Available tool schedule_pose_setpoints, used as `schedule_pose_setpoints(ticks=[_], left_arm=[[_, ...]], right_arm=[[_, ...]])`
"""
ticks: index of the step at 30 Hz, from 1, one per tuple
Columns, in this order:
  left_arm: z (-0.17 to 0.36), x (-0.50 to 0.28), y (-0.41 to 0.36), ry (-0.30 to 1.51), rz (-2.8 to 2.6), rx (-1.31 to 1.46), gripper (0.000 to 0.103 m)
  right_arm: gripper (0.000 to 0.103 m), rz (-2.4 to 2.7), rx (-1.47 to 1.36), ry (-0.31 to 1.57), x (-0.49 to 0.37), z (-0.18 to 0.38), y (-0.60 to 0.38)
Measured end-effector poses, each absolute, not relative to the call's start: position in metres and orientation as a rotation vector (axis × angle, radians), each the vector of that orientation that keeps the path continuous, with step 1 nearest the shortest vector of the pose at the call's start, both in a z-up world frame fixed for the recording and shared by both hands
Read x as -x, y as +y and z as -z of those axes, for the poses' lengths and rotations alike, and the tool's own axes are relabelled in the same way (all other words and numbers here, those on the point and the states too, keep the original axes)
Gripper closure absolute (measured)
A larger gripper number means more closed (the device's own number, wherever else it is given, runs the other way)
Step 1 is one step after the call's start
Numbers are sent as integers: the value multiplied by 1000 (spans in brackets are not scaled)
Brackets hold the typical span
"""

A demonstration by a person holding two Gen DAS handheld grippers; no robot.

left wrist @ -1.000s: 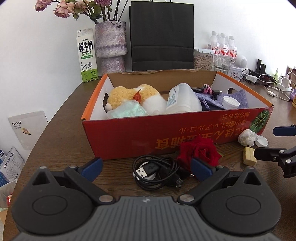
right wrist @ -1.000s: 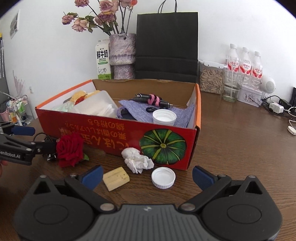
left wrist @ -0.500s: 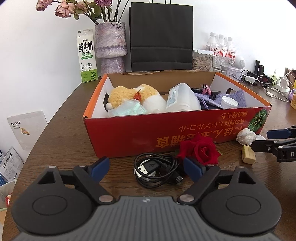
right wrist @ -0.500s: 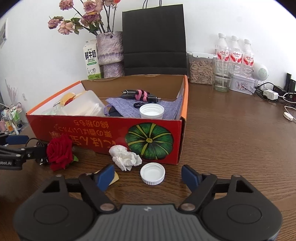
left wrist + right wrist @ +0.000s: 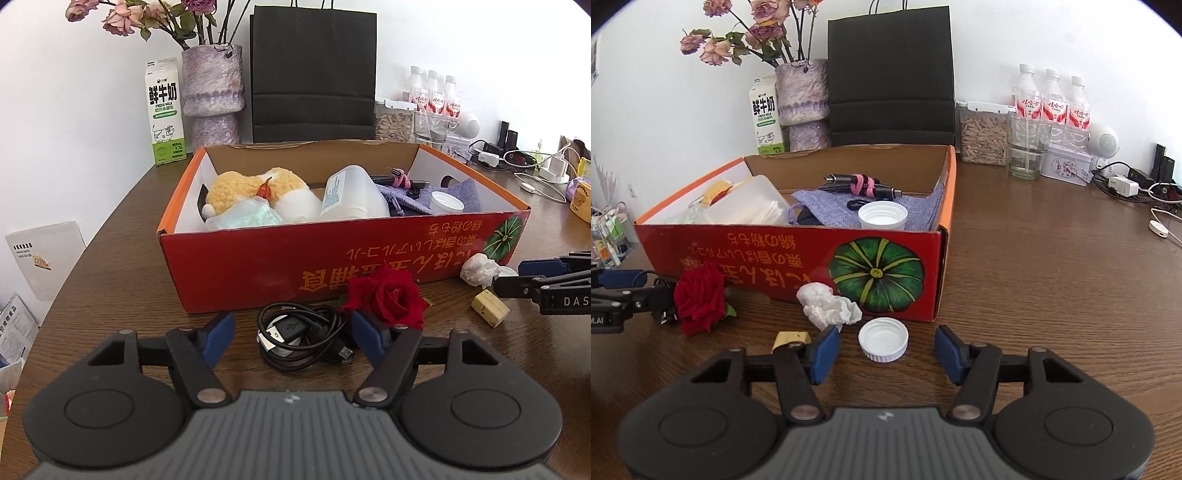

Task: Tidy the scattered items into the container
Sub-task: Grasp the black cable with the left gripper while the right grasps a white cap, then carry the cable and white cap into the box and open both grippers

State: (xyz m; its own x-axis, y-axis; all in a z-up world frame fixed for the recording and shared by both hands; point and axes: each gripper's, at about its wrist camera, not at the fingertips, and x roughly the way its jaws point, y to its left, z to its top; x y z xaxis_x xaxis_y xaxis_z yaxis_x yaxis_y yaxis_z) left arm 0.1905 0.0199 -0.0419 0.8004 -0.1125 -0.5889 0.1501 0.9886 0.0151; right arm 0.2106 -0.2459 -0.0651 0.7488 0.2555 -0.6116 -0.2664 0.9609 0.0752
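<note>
Between the blue pads of the left gripper [image 5: 291, 338] a coiled black cable [image 5: 301, 338] is framed; the jaws have just been closing, yet a gap is still seen on both sides and nothing is gripped. Against the outer face of its right-hand pad, a red rose [image 5: 386, 295] is crowded. The right gripper [image 5: 884, 354] is likewise half closed and closing, with a white bottle cap [image 5: 884, 339] lying between its pads, untouched. Just outside its left-hand pad, a crumpled tissue [image 5: 829, 308] and a small yellow block [image 5: 788, 338] are found, the block partly hidden by the finger. Beyond both sets of jaws, the red cardboard box [image 5: 332, 266] is placed, already holding several items.

Trouble may be expected in three ways. The cable's loose loops could be pinched only in part, so the coil would unravel when lifted. The rose could be nudged or crushed by the closing pad. The shallow cap could be squeezed out sideways if caught off-centre on its rim.
</note>
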Motion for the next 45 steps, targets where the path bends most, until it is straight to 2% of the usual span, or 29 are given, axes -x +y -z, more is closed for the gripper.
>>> schedule_pose_setpoints(ticks=[1,3,5,6,8,12,31,45], left_arm=[[42,-191,20,627,142,-62,31],[42,-191,21,627,145,-60,33],[42,-190,21,627,156,-56,38],[42,-190,21,626,167,-52,45],[41,-189,20,617,174,-52,51],[40,-187,20,606,174,-54,53],[23,-150,28,446,133,57,54],[-49,-165,1,262,102,61,54]], right_arm=[[53,-285,19,664,-210,65,-245],[70,-288,19,660,-209,65,-245],[75,-296,17,657,-209,65,-246],[75,-300,18,655,-208,65,-245],[75,-310,23,650,-207,65,-244],[75,-311,23,633,-205,63,-244],[75,-322,-36,494,-185,41,-256],[75,-361,-19,283,-202,-45,-223]])
